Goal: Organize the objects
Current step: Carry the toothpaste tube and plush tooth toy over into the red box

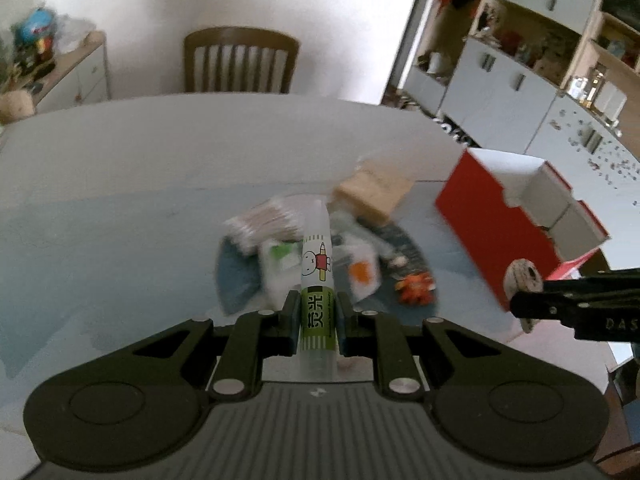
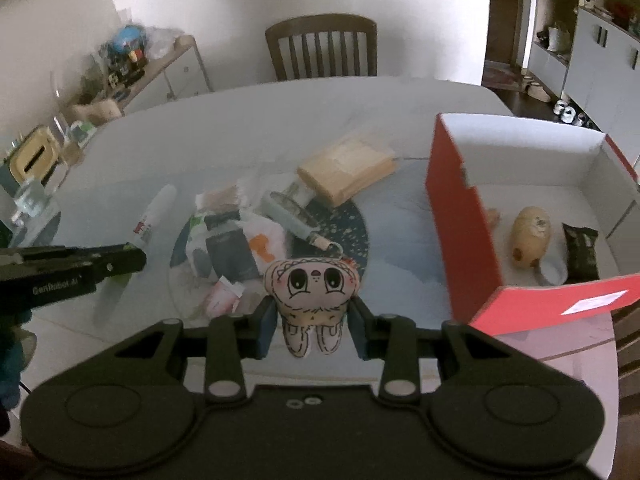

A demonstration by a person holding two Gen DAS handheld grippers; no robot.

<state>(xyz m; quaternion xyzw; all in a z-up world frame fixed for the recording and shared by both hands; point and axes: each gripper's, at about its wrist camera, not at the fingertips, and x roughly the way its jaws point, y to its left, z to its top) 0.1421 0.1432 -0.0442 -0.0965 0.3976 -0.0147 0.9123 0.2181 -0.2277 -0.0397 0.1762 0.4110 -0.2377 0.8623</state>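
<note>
My left gripper (image 1: 317, 314) is shut on a white and green tube (image 1: 316, 264) with a cartoon figure, held upright above the table. The tube (image 2: 154, 216) and that gripper (image 2: 100, 264) also show at the left of the right wrist view. My right gripper (image 2: 312, 322) is shut on a small cream plush doll (image 2: 312, 288) with big drawn eyes. In the left wrist view, that doll (image 1: 522, 276) hangs near the red box (image 1: 480, 232). Both grippers hover over a pile of small packets (image 2: 224, 240) on a round blue mat (image 2: 354, 220).
The open red box (image 2: 456, 216) stands on the right with a tan oval toy (image 2: 530, 236) and a black packet (image 2: 580, 252) inside. A tan wrapped block (image 2: 348, 170) lies behind the pile. A wooden chair (image 2: 322, 46) faces the table's far edge; a cluttered sideboard (image 2: 120, 68) stands left.
</note>
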